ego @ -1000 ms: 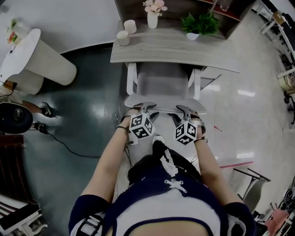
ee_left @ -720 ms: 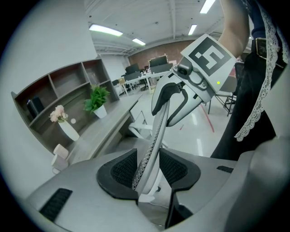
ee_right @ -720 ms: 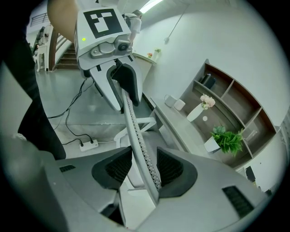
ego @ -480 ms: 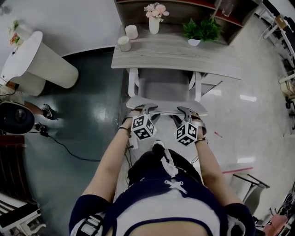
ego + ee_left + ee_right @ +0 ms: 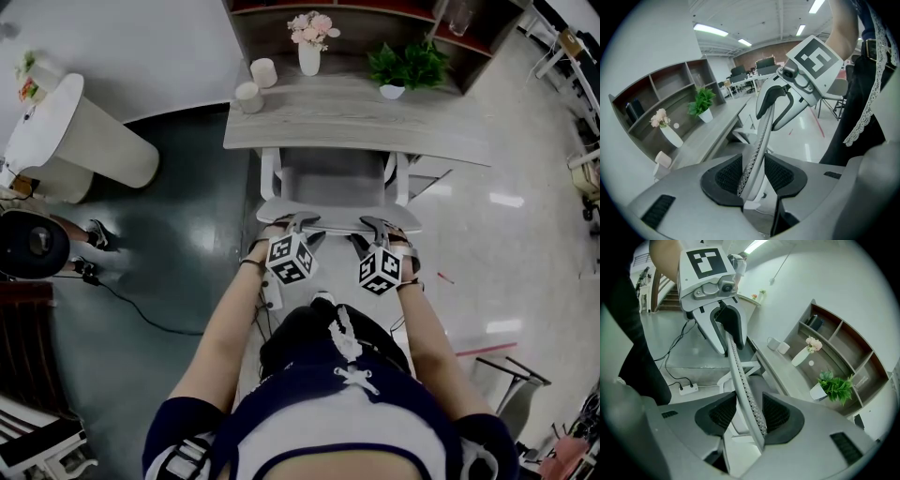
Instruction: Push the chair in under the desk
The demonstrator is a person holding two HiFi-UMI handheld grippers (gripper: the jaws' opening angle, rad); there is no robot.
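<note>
Left gripper (image 5: pixel 298 223) and right gripper (image 5: pixel 375 226) gripped chair backrest (image 5: pixel 337 208); left jaws just tightened.
Far on desk (image 5: pixel 356 122): vase (image 5: pixel 309 58) held pink flowers (image 5: pixel 312 26), pot (image 5: pixel 392 91) a green plant (image 5: pixel 405 61).

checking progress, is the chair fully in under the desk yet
Partly in: the front of the chair is under the desk edge; most of it shows outside.

Head view fm above; gripper views share chair (image 5: pixel 337 208).
</note>
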